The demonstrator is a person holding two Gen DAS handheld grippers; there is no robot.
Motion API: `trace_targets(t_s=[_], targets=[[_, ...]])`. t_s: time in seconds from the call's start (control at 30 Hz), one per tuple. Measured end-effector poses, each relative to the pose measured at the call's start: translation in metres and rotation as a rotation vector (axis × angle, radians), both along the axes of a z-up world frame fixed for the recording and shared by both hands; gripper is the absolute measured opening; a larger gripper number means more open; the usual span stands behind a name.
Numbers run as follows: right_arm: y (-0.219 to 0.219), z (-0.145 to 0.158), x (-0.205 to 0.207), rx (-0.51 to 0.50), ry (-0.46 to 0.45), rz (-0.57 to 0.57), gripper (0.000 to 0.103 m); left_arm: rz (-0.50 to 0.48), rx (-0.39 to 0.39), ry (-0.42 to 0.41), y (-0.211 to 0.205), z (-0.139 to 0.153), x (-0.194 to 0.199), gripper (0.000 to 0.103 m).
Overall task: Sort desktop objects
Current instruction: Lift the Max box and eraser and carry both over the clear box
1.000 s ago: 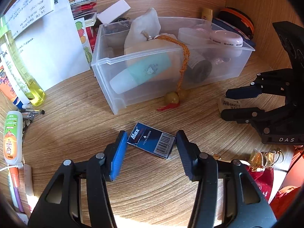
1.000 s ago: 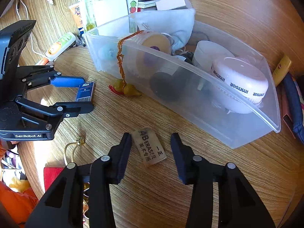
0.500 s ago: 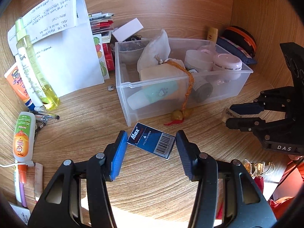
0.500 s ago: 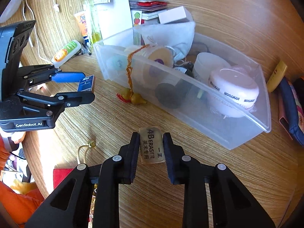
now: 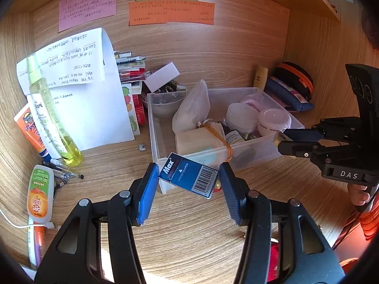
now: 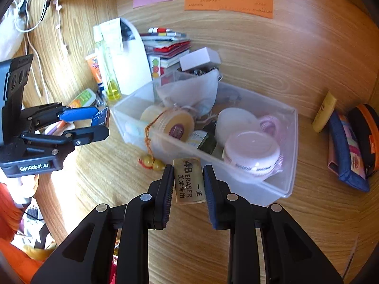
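The right gripper (image 6: 188,182) clamps a 4B eraser (image 6: 188,180) by its long sides, lifted just before the clear bin (image 6: 292,142). The left gripper (image 5: 188,184) pinches a blue Max box (image 5: 188,178) cornerwise, tilted, above the bin's front wall. Both look carried for dropping among the jars inside.

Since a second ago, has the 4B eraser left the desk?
Yes. The eraser, clamped in the right tool, has risen off the desk toward the clear bin, now overlapping its front wall.
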State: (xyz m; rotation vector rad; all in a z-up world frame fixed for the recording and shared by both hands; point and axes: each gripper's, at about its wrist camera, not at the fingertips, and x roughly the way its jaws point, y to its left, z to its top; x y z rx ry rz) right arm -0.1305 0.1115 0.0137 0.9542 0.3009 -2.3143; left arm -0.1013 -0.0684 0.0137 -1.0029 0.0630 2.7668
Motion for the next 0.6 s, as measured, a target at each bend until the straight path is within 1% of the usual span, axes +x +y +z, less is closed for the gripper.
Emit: trace_targets(t_s=[0.23,0.6], targets=[[-0.005,0.007,-0.019,-0.003,0.013,-0.005,0.023,0.000,0.018,0.013,0.000,0.004,-0.016,0.052],[-0.018,-0.004,-0.047,0.032,-0.015,-0.009,0.022,0.004,0.006,-0.011,-0.002,0.000,-0.045,0.052]])
